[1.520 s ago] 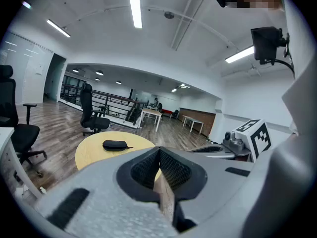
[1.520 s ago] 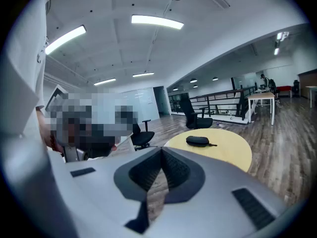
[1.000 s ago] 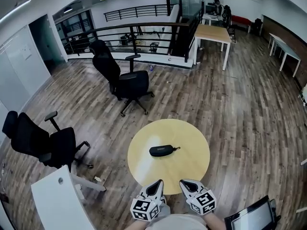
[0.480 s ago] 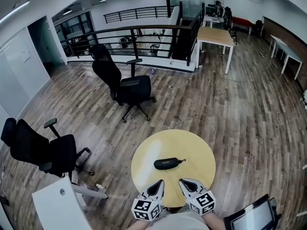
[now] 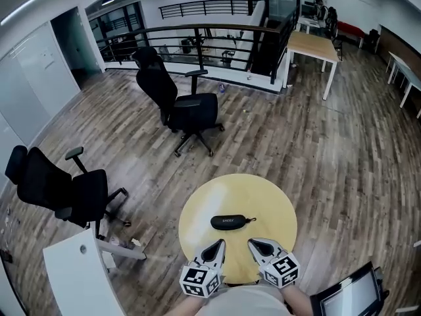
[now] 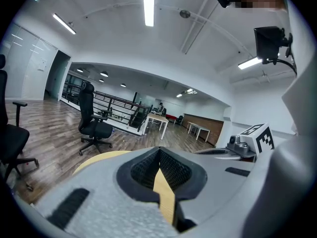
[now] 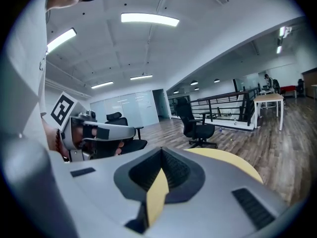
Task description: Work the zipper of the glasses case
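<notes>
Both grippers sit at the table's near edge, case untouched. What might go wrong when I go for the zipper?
1. The glasses case lies loose on the smooth table; tugging the zipper pull alone may drag it, so pin it with the left gripper.
2. The pull is small, and the right gripper is shut too: it could just push it.

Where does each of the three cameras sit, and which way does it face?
Head view: on the person's head, looking steeply down at the round yellow table and black oval glasses case; left gripper and right gripper show at bottom.
Left gripper view: on the left gripper, facing roughly level across the room over its shut jaws; right gripper at right.
Right gripper view: likewise on the right gripper, jaws shut, left gripper at left.
Shared: all three show the table.
</notes>
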{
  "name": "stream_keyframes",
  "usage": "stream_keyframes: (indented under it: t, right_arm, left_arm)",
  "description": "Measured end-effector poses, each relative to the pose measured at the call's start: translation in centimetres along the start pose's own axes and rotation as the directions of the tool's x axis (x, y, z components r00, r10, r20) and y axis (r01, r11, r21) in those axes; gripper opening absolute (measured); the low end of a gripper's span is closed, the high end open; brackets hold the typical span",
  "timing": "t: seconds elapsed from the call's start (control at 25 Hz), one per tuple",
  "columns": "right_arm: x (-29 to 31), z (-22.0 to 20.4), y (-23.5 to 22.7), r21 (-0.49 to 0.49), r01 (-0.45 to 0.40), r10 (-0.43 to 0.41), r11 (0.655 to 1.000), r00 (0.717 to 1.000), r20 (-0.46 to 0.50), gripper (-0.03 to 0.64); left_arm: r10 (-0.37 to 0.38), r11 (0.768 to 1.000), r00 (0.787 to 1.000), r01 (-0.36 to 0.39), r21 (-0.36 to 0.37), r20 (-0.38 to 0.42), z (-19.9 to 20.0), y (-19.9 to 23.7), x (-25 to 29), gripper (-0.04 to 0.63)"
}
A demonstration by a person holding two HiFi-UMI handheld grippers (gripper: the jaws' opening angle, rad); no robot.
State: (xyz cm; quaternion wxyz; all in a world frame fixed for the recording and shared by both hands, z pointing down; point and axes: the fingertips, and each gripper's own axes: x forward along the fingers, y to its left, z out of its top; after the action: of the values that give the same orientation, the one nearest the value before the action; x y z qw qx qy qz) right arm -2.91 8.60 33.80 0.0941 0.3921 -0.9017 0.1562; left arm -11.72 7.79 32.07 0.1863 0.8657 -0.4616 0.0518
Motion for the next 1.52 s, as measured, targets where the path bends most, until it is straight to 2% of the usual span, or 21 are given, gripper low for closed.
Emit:
stream_keyframes:
  t: [0.32,0.48,0.56,0.68,0.84,0.92,1.0,1.08,1.24,1.36,1.52]
  right_arm:
    - [-0.5,-3.2,-4.4,-0.006,0.076,-0.076,0.997,0.996,-0.052,0.003]
    - [1.6,-5.4,-7.7,-0.038,0.077,-0.080,0.996,0.992,-0.094,0.027]
    - [3.2,-7.0,-9.3,-0.081,0.045,-0.055,0.996,0.990,-0.131,0.060]
    - [6.2,-9.4,-12.0,-0.163,-0.028,-0.004,0.986,0.981,-0.193,0.063]
    - [10.2,-13.2,-15.2,-0.243,-0.135,0.060,0.960,0.954,-0.294,0.061]
    - [11.9,-14.4,-15.9,-0.296,-0.210,0.101,0.932,0.934,-0.343,0.061]
    - [13.3,-15.4,-16.1,-0.363,-0.305,0.153,0.880,0.907,-0.393,0.061]
    - [14.7,-16.3,-16.5,-0.424,-0.402,0.196,0.812,0.871,-0.449,0.061]
    - [16.8,-18.3,-17.2,-0.455,-0.584,0.279,0.672,0.770,-0.574,0.061]
    - [17.4,-19.5,-17.0,-0.475,-0.703,0.312,0.530,0.682,-0.662,0.061]
    - [17.1,-20.2,-15.9,-0.438,-0.843,0.364,0.312,0.532,-0.765,0.061]
  left_arm:
    - [-0.008,1.000,0.997,0.008,-0.010,-0.076,-2.8,0.2,2.1,0.005]
    - [-0.006,0.999,0.985,0.012,0.033,-0.174,-5.6,2.4,5.3,0.005]
    - [0.004,1.000,0.978,0.002,0.031,-0.210,-6.8,4.3,7.0,0.005]
    - [0.015,0.998,0.967,0.000,0.058,-0.253,-8.7,7.1,10.5,0.005]
    - [0.040,0.997,0.934,-0.015,0.075,-0.354,-12.7,10.2,14.8,0.005]
    - [0.048,0.997,0.914,-0.021,0.070,-0.402,-14.3,10.9,16.3,0.005]
    - [0.056,0.998,0.896,-0.032,0.062,-0.441,-15.5,11.5,17.3,0.005]
    - [0.059,0.998,0.877,-0.040,0.050,-0.477,-16.5,11.9,18.0,0.005]
    - [0.059,0.998,0.842,-0.032,0.058,-0.537,-17.9,12.3,18.6,0.005]
    - [0.043,0.999,0.822,-0.023,0.042,-0.568,-18.5,12.0,18.4,0.005]
    - [0.048,0.998,0.814,-0.013,0.064,-0.578,-18.9,11.3,18.3,0.005]
